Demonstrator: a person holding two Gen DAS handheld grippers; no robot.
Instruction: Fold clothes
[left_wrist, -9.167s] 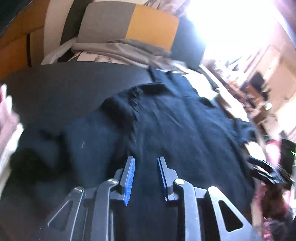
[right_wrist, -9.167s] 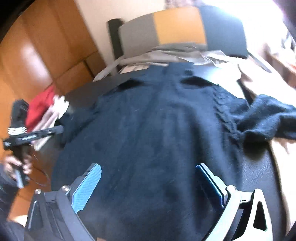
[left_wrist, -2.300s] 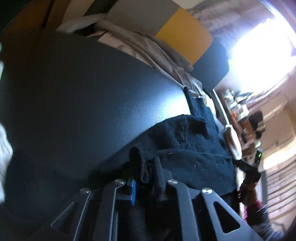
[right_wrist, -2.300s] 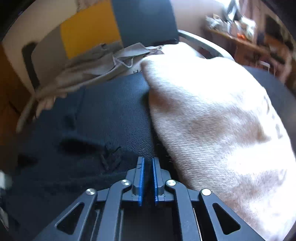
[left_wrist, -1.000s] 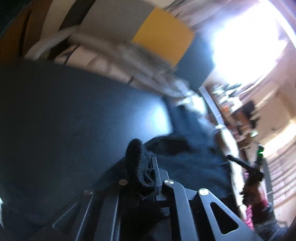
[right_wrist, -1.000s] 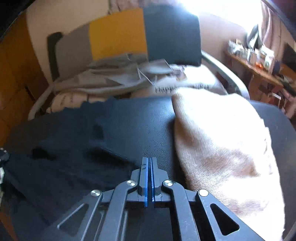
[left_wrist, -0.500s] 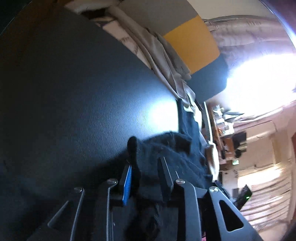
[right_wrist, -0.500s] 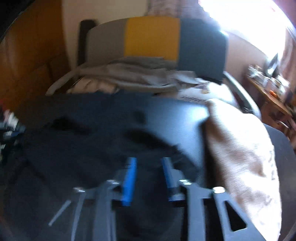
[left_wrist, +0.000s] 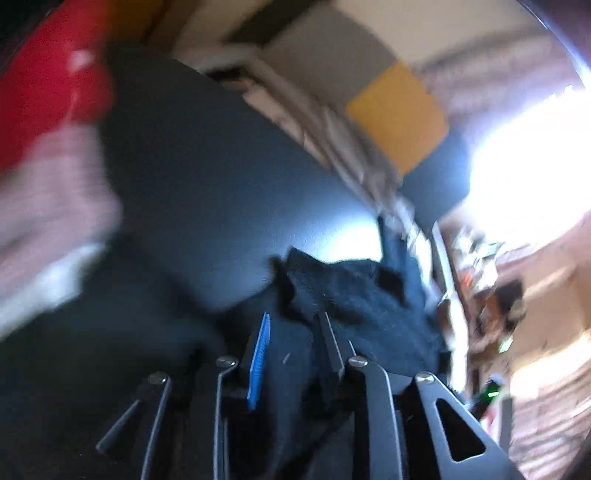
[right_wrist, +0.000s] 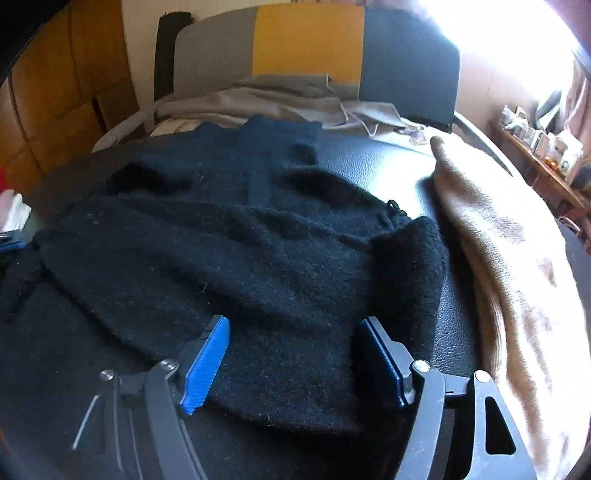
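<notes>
A black knit sweater (right_wrist: 258, 240) lies spread on the black table (right_wrist: 388, 158), with one side folded in over its body at the right. My right gripper (right_wrist: 293, 325) hovers just above the sweater's near part, wide open, with nothing pinched. The left wrist view is motion-blurred. There my left gripper (left_wrist: 295, 328) has its jaws apart at the sweater's (left_wrist: 351, 295) bunched left edge. Black cloth lies loosely between the fingers, and a raised fold stands just ahead of the tips.
A beige knit garment (right_wrist: 498, 240) lies along the table's right side. A chair (right_wrist: 306, 40) with a grey, yellow and dark back stands behind, with grey clothes (right_wrist: 277, 96) heaped on it. Red cloth (left_wrist: 48, 74) and pale cloth (left_wrist: 48, 206) sit at the table's left.
My right gripper went from shut to wide open and now sits over the sweater. My left gripper's jaws have parted from the fold they pinched a second ago, and it has swung fast.
</notes>
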